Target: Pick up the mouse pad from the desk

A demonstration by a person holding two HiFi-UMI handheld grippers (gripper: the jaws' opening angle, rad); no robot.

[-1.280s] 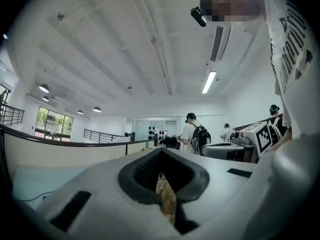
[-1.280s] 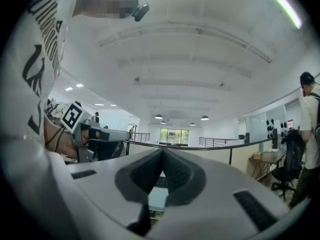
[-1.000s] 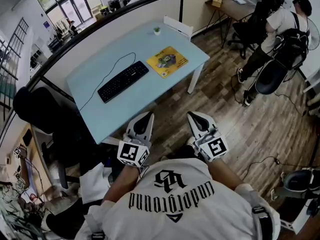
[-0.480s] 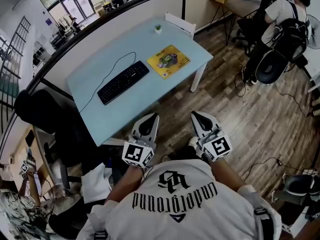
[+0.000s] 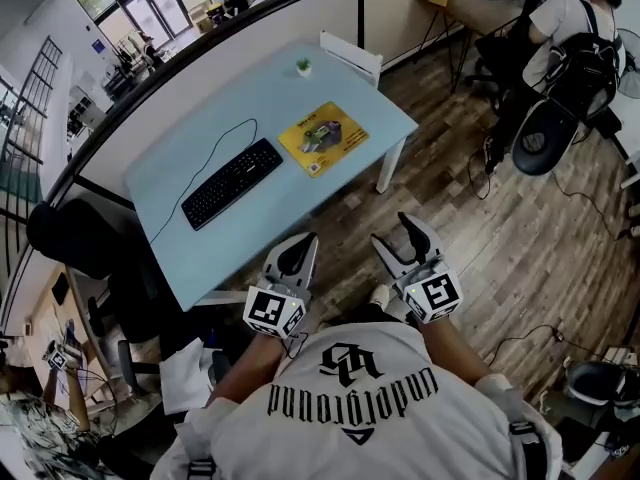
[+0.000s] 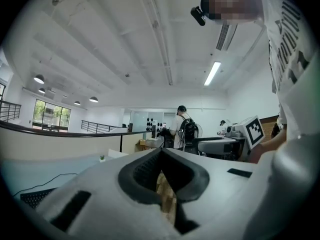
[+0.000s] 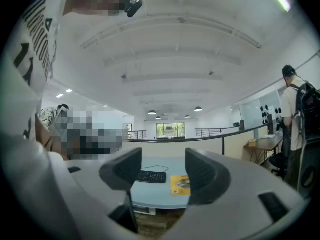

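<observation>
A yellow mouse pad (image 5: 322, 138) with a printed picture lies flat on the light blue desk (image 5: 270, 203), to the right of a black keyboard (image 5: 232, 182). Both grippers hang in front of the person's chest, short of the desk's near edge and over the wooden floor. My left gripper (image 5: 297, 250) is shut, its tips together (image 6: 162, 156), with nothing in it. My right gripper (image 5: 407, 238) is open and empty; its jaws have just been opening. In the right gripper view the mouse pad (image 7: 181, 184) shows between the spread jaws of the gripper (image 7: 163, 171), far ahead.
A small potted plant (image 5: 303, 66) stands at the desk's far edge, with a white chair (image 5: 352, 56) behind it. A black office chair (image 5: 75, 243) is at the desk's left end. People sit at another desk at the back right (image 5: 570, 28). A railing runs behind the desk.
My right gripper's jaws have spread apart from shut. The person has shifted, so the desk sits a little further left in the head view. The left gripper stays shut.
</observation>
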